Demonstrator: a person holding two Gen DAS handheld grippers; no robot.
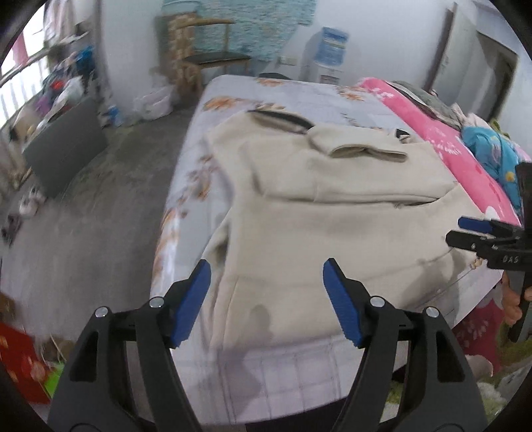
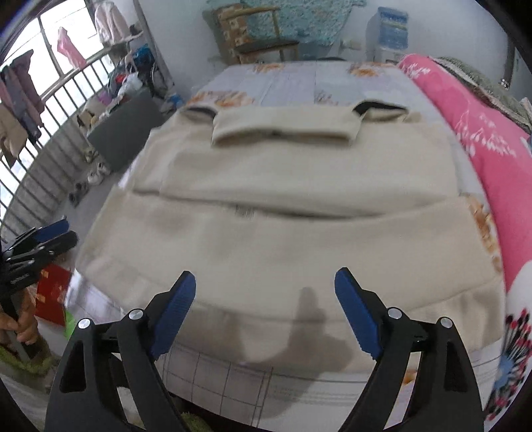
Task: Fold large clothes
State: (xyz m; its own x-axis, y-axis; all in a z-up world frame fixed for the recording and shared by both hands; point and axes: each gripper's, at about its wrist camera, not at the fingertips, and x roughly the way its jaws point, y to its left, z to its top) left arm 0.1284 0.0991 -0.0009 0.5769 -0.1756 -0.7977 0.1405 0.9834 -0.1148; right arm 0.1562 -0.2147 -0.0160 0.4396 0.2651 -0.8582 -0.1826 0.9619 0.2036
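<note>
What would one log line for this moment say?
left hand-held gripper: open, empty | right hand-held gripper: open, empty | beige garment: partly folded on bed

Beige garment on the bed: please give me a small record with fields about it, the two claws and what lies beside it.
garment: beige garment, spread flat on the bed, both sleeves folded across the body
near hem: hangs slightly over the bed's front edge
left claw: open, holding nothing, above the near left corner
right claw: open, holding nothing, above the near hem
beside garment: pink blanket along the right side
background: wooden chair, water dispenser
</note>
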